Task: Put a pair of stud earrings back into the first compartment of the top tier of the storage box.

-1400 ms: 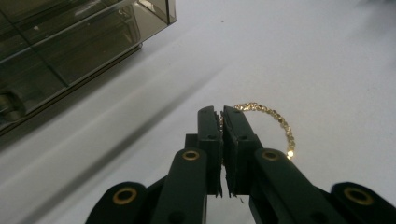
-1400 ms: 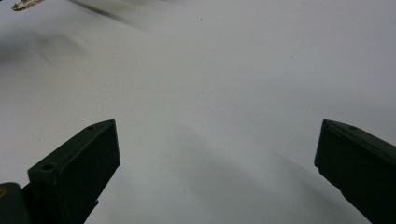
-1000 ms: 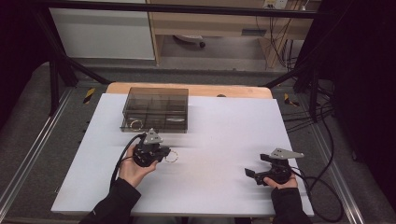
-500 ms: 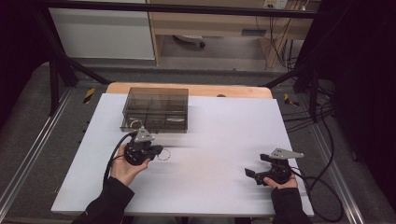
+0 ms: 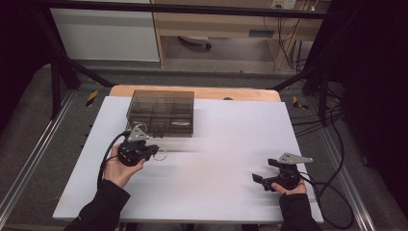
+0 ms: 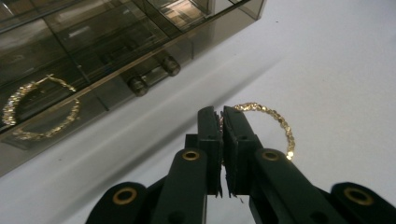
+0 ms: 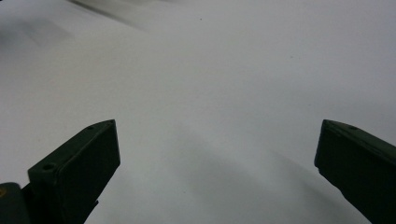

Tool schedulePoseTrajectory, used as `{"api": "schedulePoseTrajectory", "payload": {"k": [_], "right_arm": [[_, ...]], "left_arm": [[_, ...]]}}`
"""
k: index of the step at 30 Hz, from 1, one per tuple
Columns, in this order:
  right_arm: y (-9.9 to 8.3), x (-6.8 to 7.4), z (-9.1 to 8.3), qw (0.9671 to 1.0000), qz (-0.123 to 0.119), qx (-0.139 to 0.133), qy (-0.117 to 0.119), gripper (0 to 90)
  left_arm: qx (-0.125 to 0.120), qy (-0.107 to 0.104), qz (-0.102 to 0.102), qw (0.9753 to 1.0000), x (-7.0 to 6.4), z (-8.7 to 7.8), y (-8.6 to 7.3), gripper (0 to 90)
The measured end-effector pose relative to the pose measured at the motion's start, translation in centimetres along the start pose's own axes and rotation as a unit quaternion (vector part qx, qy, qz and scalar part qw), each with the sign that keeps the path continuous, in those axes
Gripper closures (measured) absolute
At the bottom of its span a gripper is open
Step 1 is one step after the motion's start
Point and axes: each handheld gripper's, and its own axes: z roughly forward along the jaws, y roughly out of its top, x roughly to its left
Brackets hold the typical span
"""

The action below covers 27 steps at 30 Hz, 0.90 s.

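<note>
While left gripper (image 6: 221, 122) pinches gold hoop (image 6: 275, 126), box (image 5: 161, 111) holds 2nd hoop (image 6: 37, 109).

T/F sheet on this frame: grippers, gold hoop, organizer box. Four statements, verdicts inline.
1. The left gripper is shut on a gold hoop earring. True.
2. The right gripper holds a second hoop. False: its jaws stand wide open over the bare white table.
3. Another gold hoop lies inside the smoky clear box. True.
4. The box sits by the person's right hand. False: it stands at the far side, ahead of the left gripper.
</note>
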Motion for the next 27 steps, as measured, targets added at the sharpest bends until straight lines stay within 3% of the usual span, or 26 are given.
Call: {"api": "schedulePoseTrajectory", "payload": {"k": [27], "right_arm": [[0.0,0.0,0.0,1.0,0.0,-0.001,0.0,0.6]], "left_arm": [[-0.002,0.04,-0.019,0.999,3.5,-2.5,1.5,86.2]]}}
